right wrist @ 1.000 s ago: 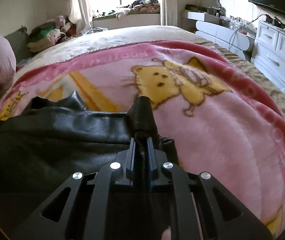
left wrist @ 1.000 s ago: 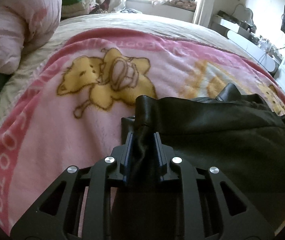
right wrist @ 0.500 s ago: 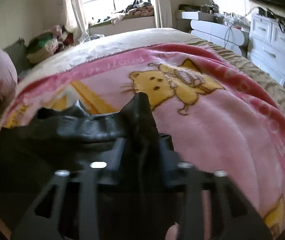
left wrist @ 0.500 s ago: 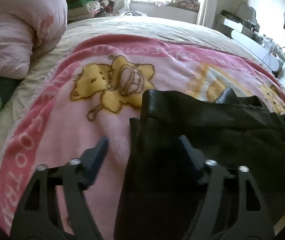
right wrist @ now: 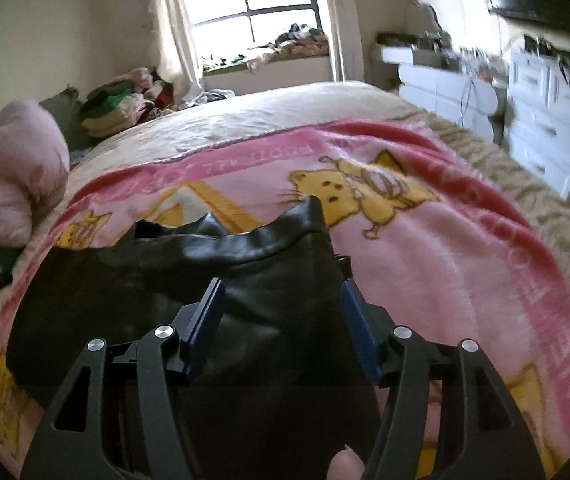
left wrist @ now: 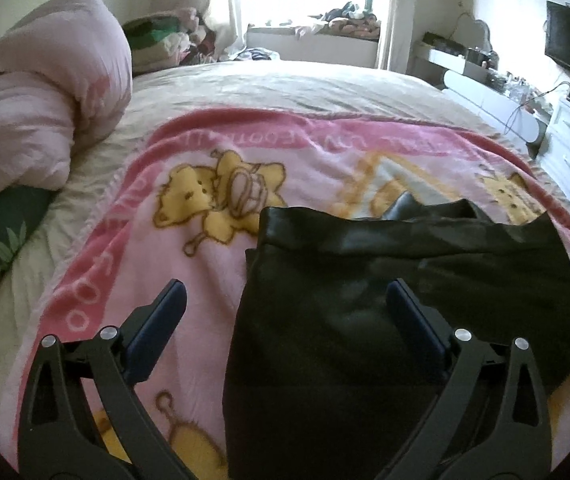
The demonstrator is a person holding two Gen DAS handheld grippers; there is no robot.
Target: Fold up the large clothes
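Lying folded on the pink blanket point(left wrist: 213, 280) near the bed's foot edge, the black leather-look garment point(left wrist: 365, 320) looks heavy, floppy and probably slick. Left tongs point(left wrist: 285, 306) and right tongs point(right wrist: 281, 302) both gape open, empty; I'd pinch the corners.

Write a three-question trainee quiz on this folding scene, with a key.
1. True or false: the left gripper is clamped on the black garment.
2. The garment lies on: A) the bare floor B) a pink cartoon blanket C) a white dresser
3. Fill in: the right gripper has its jaws ____.

Key: 1 false, its jaws stand apart; 2 B; 3 open.
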